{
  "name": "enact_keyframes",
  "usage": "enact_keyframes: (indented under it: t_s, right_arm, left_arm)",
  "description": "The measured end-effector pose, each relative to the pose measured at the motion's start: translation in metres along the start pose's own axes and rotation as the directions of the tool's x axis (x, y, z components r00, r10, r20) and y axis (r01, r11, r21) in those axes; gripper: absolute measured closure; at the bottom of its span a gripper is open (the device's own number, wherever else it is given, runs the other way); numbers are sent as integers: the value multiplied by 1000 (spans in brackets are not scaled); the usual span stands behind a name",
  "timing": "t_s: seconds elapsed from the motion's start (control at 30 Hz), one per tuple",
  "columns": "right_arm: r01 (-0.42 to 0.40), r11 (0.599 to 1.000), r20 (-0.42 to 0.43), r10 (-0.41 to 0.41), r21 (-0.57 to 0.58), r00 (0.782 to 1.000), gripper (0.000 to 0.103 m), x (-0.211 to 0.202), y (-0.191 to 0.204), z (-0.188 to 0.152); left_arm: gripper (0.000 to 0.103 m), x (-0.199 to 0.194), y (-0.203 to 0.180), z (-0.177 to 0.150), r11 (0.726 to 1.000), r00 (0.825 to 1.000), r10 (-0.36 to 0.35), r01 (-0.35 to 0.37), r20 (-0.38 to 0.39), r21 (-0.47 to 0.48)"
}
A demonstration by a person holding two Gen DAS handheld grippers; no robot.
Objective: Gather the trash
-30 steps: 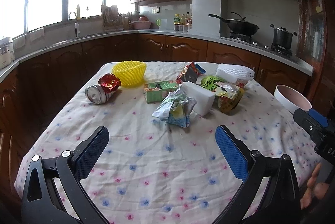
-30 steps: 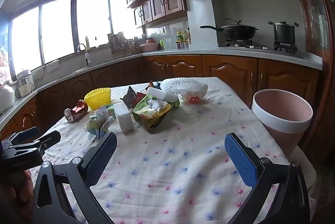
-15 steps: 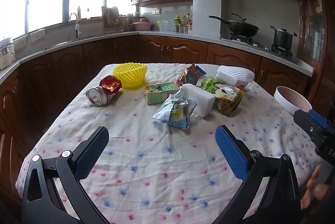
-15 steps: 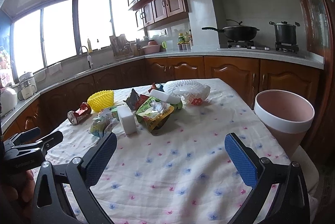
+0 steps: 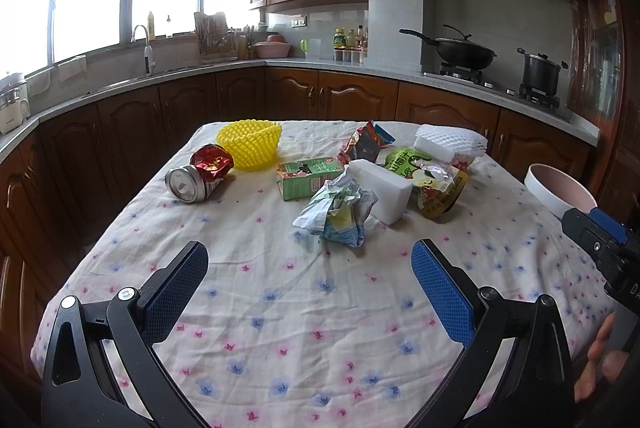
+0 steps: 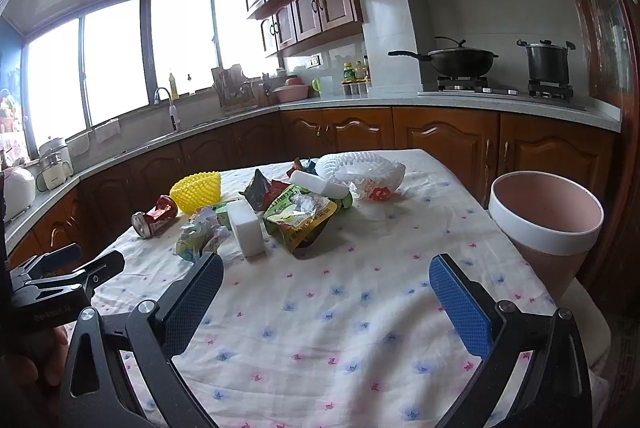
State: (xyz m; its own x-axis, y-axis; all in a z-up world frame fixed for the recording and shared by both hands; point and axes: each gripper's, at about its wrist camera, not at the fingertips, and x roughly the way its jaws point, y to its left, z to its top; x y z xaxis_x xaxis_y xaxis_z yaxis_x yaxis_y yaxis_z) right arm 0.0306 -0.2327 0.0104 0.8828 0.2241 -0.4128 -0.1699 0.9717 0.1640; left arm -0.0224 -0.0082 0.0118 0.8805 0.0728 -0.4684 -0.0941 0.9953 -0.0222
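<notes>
Left gripper (image 5: 310, 278) spread wide above the near half of the flowered cloth (image 5: 304, 308), holding nothing. Right gripper (image 6: 326, 286) likewise wide and empty, over the same cloth from the right side.

Trash clustered at 12 o'clock of both grippers, well apart from the fingertips. In the left view: crumpled wrapper (image 5: 336, 208) nearest, just past the gap between the fingers; white block (image 5: 386, 190) touching it at 2 o'clock; green carton (image 5: 308, 176) just behind it at 11 o'clock, print too small to read. Crushed can (image 5: 198, 174) lying on its side at 10 o'clock, red, silver end toward the camera, label creased and unreadable. Yellow mesh cup (image 5: 250, 144) just behind the can, upright. Green-yellow pouch (image 5: 434, 180) at 1 o'clock, torn open, with Chinese characters on the green part. Dark snack bag (image 5: 366, 144) behind the carton, and white foam net (image 5: 450, 142) at the far right corner.

Pink bin (image 6: 546, 224) with white rim at 2 o'clock of the right gripper, off the table's right edge, upright, mouth open. Partly legible letters "DA" on the right gripper body at the left view's right edge.

Wok (image 6: 456, 60) and pot (image 6: 548, 62) on the stove behind.
</notes>
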Motion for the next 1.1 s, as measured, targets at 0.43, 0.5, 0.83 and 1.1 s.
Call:
enact_keyframes:
  t_s: [0.43, 0.5, 0.83, 1.1]
  right_arm:
    - [-8, 1000, -2, 8, 9, 1000, 0, 0, 0, -1]
    - [-10, 1000, -6, 10, 10, 1000, 0, 1, 0, -1]
    - [-28, 1000, -19, 28, 14, 999, 0, 7, -1, 3]
    - [-45, 999, -41, 46, 26, 998, 0, 20, -6, 15]
  left_arm:
    - [0, 7, 1, -2, 1000, 1000, -4, 4, -18, -4]
    - [0, 9, 2, -2, 1000, 1000, -6, 6, -22, -6]
    - [0, 23, 6, 0, 1000, 997, -22, 21, -69, -21]
    - [0, 44, 6, 9, 999, 992, -38, 35, -118, -25]
